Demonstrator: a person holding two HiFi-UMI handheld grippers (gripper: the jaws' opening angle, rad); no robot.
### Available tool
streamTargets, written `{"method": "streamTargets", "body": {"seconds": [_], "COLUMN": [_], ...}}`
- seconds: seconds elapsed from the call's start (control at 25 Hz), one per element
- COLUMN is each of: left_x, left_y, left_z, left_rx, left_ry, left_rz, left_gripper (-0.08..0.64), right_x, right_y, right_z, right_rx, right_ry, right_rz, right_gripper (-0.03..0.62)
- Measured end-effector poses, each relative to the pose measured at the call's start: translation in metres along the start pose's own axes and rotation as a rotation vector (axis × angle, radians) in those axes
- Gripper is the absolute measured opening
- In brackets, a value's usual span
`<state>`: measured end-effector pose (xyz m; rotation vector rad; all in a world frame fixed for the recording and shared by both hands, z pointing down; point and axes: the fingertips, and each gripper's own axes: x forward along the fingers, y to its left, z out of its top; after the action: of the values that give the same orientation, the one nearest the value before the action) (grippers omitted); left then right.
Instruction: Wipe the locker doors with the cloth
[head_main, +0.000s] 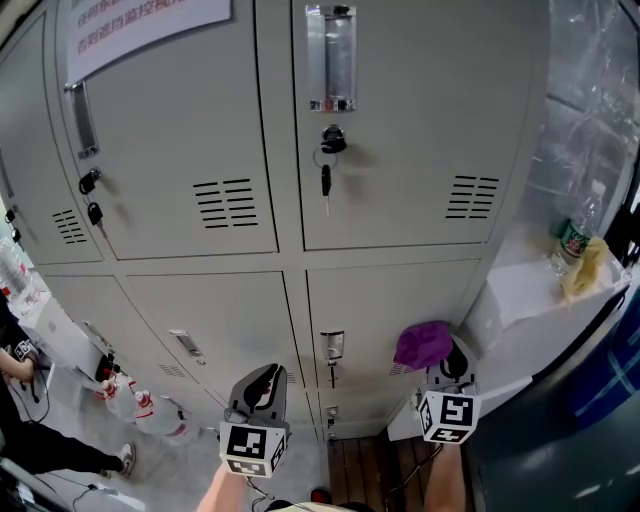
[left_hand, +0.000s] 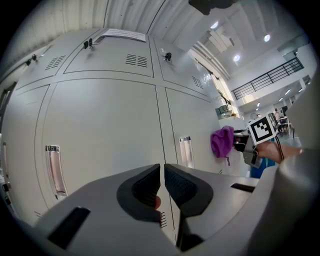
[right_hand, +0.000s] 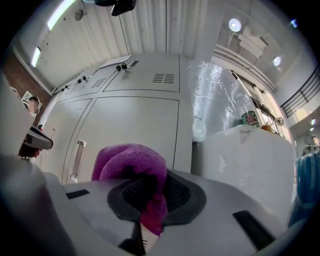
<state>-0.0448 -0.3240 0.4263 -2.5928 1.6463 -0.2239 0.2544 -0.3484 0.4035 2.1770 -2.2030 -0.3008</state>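
Note:
Grey locker doors fill the head view in two rows. My right gripper is shut on a bunched purple cloth, held in front of the lower right door, just right of its handle. Whether the cloth touches the door I cannot tell. In the right gripper view the cloth bulges out of the right gripper, with the door ahead. My left gripper is shut on nothing, low before the lower left door. The left gripper view shows the left gripper and the cloth at the right.
A key hangs from the upper right door's lock. Right of the lockers a white box carries a bottle, with plastic sheeting behind. Bottles stand on the floor at the left, near a person.

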Motion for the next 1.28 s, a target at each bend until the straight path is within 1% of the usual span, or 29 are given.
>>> {"method": "streamTargets", "body": {"seconds": [0.28, 0.64, 0.88, 1.08, 1.28], "left_x": [0.003, -0.002, -0.007, -0.008, -0.010], "left_y": [-0.003, -0.002, -0.006, -0.010, -0.016], "left_z": [-0.001, -0.001, -0.003, -0.002, -0.005], "left_rx": [0.003, 0.009, 0.006, 0.002, -0.007], "left_ry": [0.004, 0.009, 0.006, 0.001, 0.006], "left_rz": [-0.007, -0.001, -0.011, -0.021, -0.038], "left_gripper": [0.046, 0.046, 0.046, 0.046, 0.046], "right_x": [-0.001, -0.002, -0.024, -0.050, -0.076], "right_y": [-0.020, -0.019, -0.009, 0.005, 0.026], "right_z": [-0.007, -0.007, 0.004, 0.014, 0.004], "right_rx": [0.015, 0.021, 0.043, 0.036, 0.057], "right_ry": [0.011, 0.004, -0.044, -0.078, -0.060], "right_rz": [-0.038, -0.038, -0.027, 0.000, 0.036], "right_gripper": [0.049, 0.048, 0.049, 0.049, 0.049]}}
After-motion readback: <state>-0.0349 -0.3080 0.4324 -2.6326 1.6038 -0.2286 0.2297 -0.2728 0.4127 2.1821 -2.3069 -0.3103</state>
